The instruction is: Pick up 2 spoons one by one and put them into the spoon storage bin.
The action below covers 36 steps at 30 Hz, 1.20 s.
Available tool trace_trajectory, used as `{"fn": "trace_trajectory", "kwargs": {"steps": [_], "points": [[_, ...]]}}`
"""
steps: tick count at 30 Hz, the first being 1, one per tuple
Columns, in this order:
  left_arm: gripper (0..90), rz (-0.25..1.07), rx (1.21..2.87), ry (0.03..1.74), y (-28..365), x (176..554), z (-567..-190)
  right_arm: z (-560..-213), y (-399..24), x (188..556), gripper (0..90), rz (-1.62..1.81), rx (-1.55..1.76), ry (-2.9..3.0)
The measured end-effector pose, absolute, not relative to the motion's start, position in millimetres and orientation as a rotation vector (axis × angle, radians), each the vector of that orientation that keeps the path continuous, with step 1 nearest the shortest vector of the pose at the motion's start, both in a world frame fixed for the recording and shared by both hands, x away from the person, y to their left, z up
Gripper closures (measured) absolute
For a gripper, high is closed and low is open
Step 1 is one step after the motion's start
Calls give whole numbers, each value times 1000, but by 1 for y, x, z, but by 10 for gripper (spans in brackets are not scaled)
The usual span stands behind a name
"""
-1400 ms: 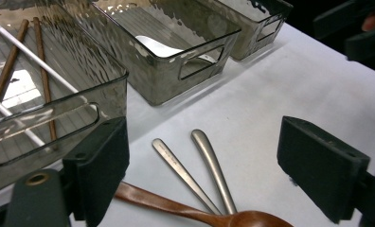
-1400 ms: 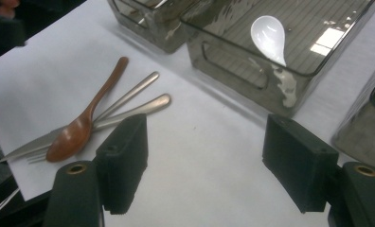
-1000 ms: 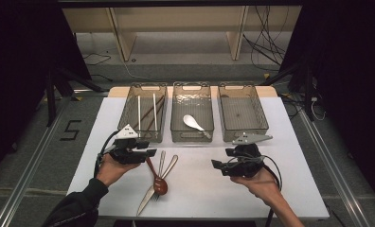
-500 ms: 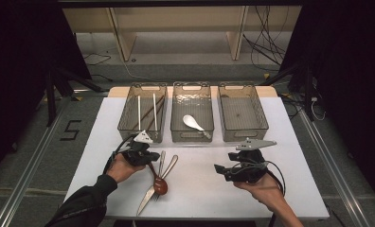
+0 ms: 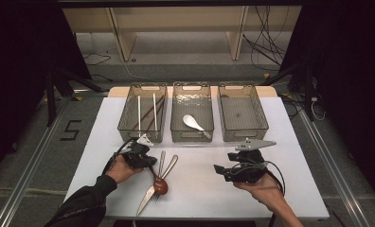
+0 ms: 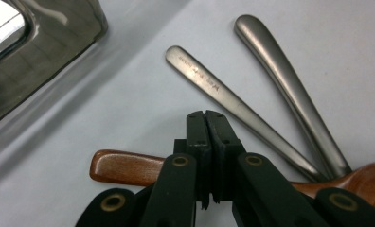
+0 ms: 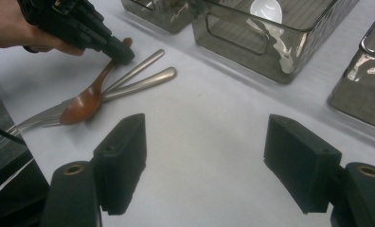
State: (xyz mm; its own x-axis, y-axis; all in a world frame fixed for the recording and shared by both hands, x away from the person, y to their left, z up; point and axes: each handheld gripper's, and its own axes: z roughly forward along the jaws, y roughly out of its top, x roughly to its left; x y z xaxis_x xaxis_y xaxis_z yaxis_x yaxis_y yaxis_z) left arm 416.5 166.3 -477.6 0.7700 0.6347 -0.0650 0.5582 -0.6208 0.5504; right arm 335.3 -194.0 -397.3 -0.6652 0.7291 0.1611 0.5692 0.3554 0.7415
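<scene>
The left gripper (image 6: 205, 116) has just closed its jaws on the handle of the wooden spoon (image 6: 129, 168), which lies flat on the table (image 5: 200, 189) directly under its tips. A knife (image 6: 233, 101) and fork (image 6: 290, 90) lie just beyond those tips, their far ends under the spoon's bowl. The right gripper (image 7: 204, 161) hovers well apart, jaws spread over bare table.
</scene>
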Motion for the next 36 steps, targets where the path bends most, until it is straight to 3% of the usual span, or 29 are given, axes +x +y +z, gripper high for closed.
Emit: {"fn": "trace_trajectory", "kwargs": {"steps": [15,27,32,36], "points": [[865,124,2528,957,198,387,-468,-396,-192,335,314,1193,1154,2427],[850,66,2573,900,191,360,-461,-396,-190,335,314,1188,1144,2434],[799,95,2537,921,194,363,-456,-396,-190,335,314,1189,1137,2438],[687,115,2498,925,196,363,-449,-396,-190,335,314,1189,1140,2437]]}}
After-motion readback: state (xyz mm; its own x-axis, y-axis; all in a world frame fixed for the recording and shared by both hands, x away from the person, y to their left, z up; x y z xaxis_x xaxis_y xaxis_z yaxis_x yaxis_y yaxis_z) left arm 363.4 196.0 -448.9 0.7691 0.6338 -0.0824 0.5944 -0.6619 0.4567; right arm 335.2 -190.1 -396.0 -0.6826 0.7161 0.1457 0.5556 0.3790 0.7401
